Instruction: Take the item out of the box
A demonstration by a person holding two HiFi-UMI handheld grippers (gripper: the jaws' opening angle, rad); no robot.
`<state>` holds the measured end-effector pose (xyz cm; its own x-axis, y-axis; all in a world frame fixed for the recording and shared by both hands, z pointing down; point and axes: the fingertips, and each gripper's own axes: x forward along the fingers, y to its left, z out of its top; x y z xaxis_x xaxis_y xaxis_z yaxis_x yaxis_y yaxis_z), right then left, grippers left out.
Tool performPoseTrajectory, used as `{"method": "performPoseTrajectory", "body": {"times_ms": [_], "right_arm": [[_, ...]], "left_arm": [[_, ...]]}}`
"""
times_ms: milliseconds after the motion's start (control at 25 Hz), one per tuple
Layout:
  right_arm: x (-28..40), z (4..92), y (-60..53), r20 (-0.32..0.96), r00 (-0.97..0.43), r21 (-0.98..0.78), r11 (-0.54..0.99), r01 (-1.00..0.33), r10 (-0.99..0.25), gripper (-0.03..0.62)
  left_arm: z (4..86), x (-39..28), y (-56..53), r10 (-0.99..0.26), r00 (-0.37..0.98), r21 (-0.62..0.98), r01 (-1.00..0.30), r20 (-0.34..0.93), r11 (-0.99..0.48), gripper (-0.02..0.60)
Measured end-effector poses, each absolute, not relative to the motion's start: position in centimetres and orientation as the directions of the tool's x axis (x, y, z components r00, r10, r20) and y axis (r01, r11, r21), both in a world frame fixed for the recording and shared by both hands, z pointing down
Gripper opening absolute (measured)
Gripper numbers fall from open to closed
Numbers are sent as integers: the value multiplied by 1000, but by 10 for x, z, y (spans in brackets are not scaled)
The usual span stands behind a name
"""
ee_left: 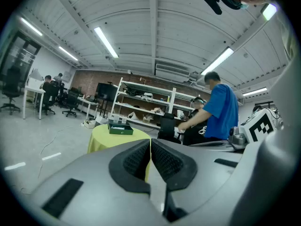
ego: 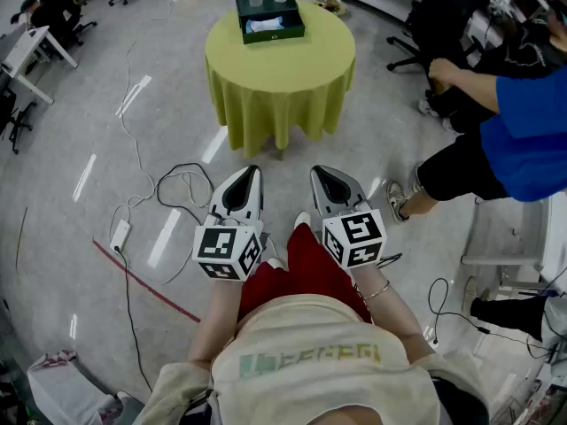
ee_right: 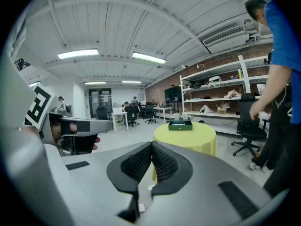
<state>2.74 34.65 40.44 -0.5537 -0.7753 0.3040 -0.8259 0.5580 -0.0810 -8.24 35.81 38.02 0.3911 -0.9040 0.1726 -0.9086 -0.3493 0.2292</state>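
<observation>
Inside the box (ego: 285,32), the item (ego: 266,25) could be made out only as a pale patch. The dark green box was set on the round table's (ego: 280,78) far half. The left gripper (ego: 253,173) and right gripper (ego: 318,173) were held short of the table, jaws closed on nothing.

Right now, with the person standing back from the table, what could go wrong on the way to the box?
1. Loose cable lies looped on the floor near the path to the round table: a trip hazard.
2. A bystander in blue stands close on the right and could be bumped.
3. The left hand-held gripper and right hand-held gripper are shut and must open before reaching the green box.
</observation>
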Motion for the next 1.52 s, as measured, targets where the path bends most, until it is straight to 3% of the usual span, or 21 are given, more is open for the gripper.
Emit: {"method": "performPoseTrajectory", "body": {"times_ms": [1000, 1520], "right_arm": [[18, 412, 378, 326, -549, -120, 542, -832, -770, 37], [12, 415, 312, 326, -565, -124, 558, -821, -758, 37]], "left_arm": [[376, -102, 396, -916, 373, 216, -916, 147, -338, 28], [384, -109, 336, -925, 344, 215, -927, 160, -308, 28]]}}
